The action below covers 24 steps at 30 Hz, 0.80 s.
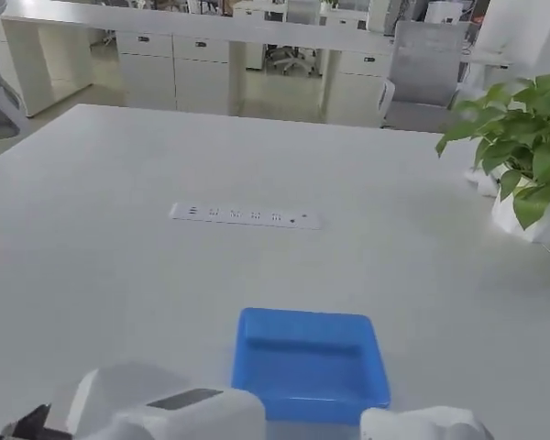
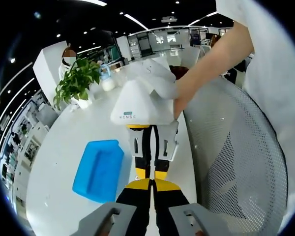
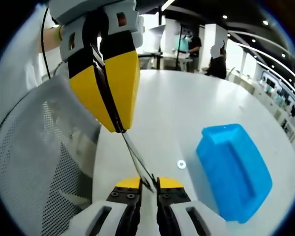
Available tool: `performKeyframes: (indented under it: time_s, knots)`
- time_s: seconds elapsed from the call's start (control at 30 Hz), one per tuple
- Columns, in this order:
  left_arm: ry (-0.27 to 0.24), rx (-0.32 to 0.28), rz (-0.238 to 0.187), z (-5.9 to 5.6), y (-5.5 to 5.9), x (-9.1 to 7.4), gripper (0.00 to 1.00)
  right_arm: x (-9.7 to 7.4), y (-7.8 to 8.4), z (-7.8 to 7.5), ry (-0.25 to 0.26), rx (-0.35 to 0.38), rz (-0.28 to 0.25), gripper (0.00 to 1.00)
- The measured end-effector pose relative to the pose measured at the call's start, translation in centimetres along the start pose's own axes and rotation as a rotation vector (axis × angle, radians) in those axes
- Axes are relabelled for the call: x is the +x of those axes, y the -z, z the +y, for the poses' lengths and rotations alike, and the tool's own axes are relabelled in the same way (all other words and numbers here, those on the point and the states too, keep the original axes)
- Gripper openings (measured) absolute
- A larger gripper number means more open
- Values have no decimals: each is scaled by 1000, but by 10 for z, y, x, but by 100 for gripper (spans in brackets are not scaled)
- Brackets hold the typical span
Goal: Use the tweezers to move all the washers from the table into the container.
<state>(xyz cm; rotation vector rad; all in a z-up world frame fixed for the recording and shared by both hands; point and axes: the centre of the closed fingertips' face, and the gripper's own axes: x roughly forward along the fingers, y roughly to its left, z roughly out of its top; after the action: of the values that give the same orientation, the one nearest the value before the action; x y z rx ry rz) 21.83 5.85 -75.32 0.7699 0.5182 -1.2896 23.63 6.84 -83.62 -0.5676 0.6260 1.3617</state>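
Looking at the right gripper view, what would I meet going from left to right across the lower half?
Mesh chair back → tweezers → washer → blue container.

We see a long white plastic power strip (image 1: 246, 216) just above centre in the head view. At three o'clock from it stands a leafy green plant (image 1: 532, 151) in a white pot (image 1: 518, 220). At twelve o'clock runs a row of white desks with drawer units (image 1: 174, 73), with a grey office chair (image 1: 426, 64) alongside. In the left gripper view we find a grey mesh chair back (image 2: 236, 162) at four o'clock.
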Motion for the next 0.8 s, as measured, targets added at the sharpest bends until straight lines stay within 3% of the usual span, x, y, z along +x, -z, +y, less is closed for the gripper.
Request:
performKeyframes:
  time_s: [0.4, 0.5, 0.67, 0.8]
  knots:
    - [-16, -7, 18, 17, 3, 0, 0, 6, -7, -13, 13, 71, -29, 9]
    - [15, -75, 12, 22, 1, 3, 0, 9, -5, -15, 0, 107, -25, 9]
    - [30, -76, 36, 39, 2, 5, 0, 9, -6, -19, 0, 133, -35, 8]
    - [53, -59, 54, 44, 3, 6, 0, 9, -7, -21, -4, 148, -38, 8]
